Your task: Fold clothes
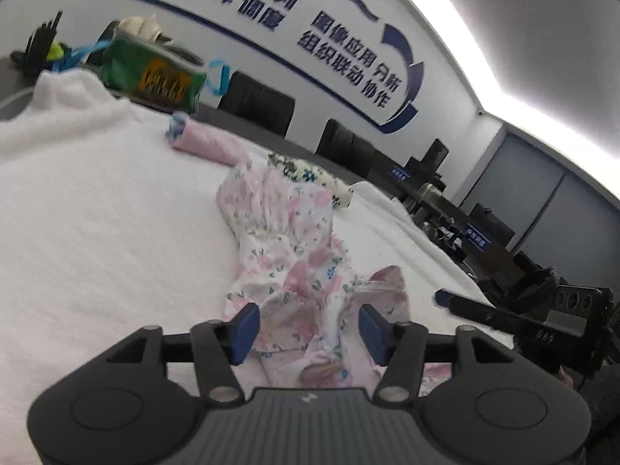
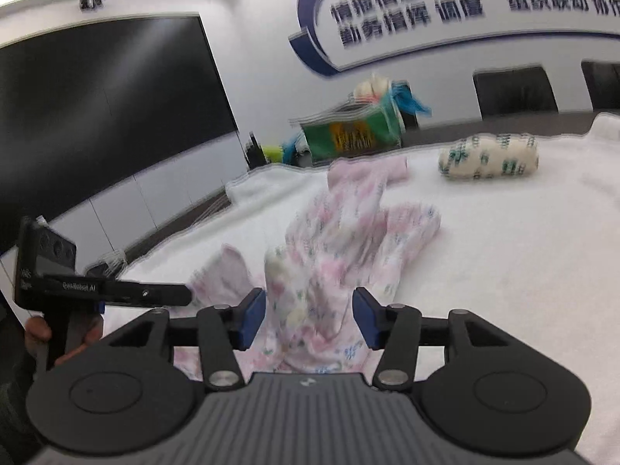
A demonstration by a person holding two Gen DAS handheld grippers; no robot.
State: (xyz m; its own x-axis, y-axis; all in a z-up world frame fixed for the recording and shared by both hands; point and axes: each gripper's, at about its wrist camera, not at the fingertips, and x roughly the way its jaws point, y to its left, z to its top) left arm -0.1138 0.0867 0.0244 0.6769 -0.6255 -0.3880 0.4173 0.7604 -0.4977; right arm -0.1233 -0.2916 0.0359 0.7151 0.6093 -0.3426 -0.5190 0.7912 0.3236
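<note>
- We see a green bag with an orange label (image 1: 155,73) and light blue handles, standing at the table's far edge, pale things poking from its top.
- We see a thick white fleecy cover (image 1: 97,213) spread across the table.
- We see black high-backed chairs (image 1: 255,106) lined up behind the table, along the wall.
- We see a white wall bearing large dark blue characters (image 2: 407,6) inside a curved blue band.
- We see a big black wall screen (image 2: 104,116), unlit.
- We see a bright ceiling light strip (image 1: 465,38).
</note>
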